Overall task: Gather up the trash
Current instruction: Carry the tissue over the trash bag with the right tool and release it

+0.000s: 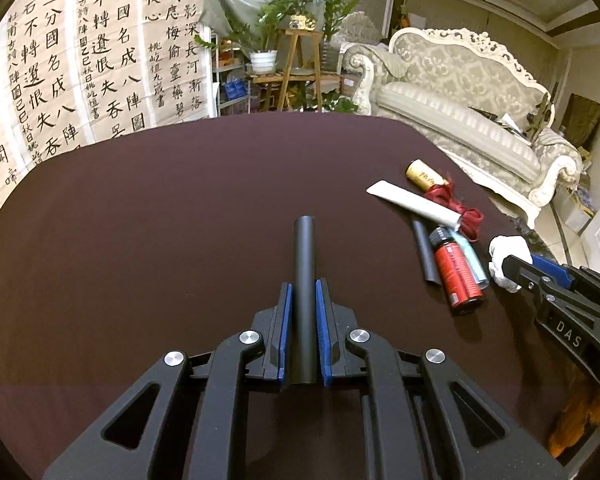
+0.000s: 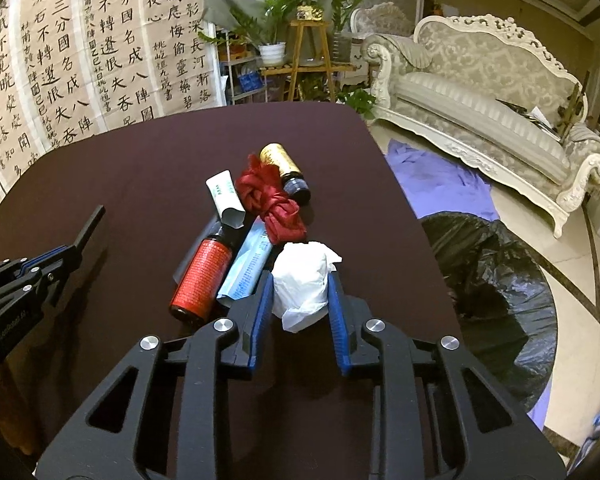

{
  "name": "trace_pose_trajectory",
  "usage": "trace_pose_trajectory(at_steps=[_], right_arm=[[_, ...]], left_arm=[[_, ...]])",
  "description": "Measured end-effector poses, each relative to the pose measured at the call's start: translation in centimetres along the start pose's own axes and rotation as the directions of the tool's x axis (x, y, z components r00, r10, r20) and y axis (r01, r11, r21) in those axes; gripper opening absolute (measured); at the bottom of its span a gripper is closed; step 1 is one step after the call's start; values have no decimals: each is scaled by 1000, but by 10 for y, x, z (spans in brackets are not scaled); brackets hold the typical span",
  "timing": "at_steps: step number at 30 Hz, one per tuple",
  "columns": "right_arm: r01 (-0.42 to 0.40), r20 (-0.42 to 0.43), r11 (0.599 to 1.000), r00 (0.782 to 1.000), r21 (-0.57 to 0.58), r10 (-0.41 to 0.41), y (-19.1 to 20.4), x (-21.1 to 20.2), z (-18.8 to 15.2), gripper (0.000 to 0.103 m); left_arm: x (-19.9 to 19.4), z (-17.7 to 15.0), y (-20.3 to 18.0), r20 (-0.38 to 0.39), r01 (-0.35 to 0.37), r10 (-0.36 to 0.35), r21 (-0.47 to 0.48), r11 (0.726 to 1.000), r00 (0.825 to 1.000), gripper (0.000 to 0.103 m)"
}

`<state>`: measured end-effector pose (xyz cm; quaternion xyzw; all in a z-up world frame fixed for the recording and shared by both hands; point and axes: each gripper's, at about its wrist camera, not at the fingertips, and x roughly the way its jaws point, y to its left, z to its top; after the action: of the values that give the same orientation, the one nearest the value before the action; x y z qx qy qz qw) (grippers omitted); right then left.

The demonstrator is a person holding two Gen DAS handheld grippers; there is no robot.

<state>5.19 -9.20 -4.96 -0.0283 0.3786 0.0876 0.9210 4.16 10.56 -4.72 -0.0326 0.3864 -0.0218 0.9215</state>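
My left gripper [image 1: 304, 284] is shut on a dark slim tube [image 1: 304, 248] that sticks out forward above the brown table [image 1: 160, 220]. A crumpled white tissue [image 2: 300, 280] sits between the blue pads of my right gripper [image 2: 300, 276], which press on both its sides at the near end of the trash pile. That pile holds a red-labelled bottle [image 2: 202, 280], a light blue packet [image 2: 248, 264], a white squeeze tube [image 2: 224, 196], a red knotted cloth [image 2: 272, 200] and a gold-capped bottle [image 2: 284, 168]. The left gripper [image 2: 70, 248] shows at the left of the right wrist view.
An open black trash bag [image 2: 500, 280] stands on the floor just right of the table's edge, with a purple cloth [image 2: 440, 180] behind it. A pale sofa [image 2: 480, 100], plant stands [image 2: 312, 48] and calligraphy sheets [image 2: 80, 60] lie beyond the table.
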Motion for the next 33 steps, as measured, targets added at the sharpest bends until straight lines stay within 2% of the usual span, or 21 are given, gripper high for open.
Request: trace_pose_trajectory(at_steps=[9, 18, 33], right_arm=[[54, 55, 997, 997, 62, -57, -32, -23, 0, 26], [118, 89, 985, 988, 126, -129, -72, -41, -7, 26], [210, 113, 952, 964, 223, -239, -138, -54, -14, 26]], left_arm=[[-12, 7, -26, 46, 41, -42, 31, 999, 998, 13], [-19, 17, -73, 81, 96, -104, 94, 991, 991, 13], [-5, 30, -160, 94, 180, -206, 225, 958, 974, 13]])
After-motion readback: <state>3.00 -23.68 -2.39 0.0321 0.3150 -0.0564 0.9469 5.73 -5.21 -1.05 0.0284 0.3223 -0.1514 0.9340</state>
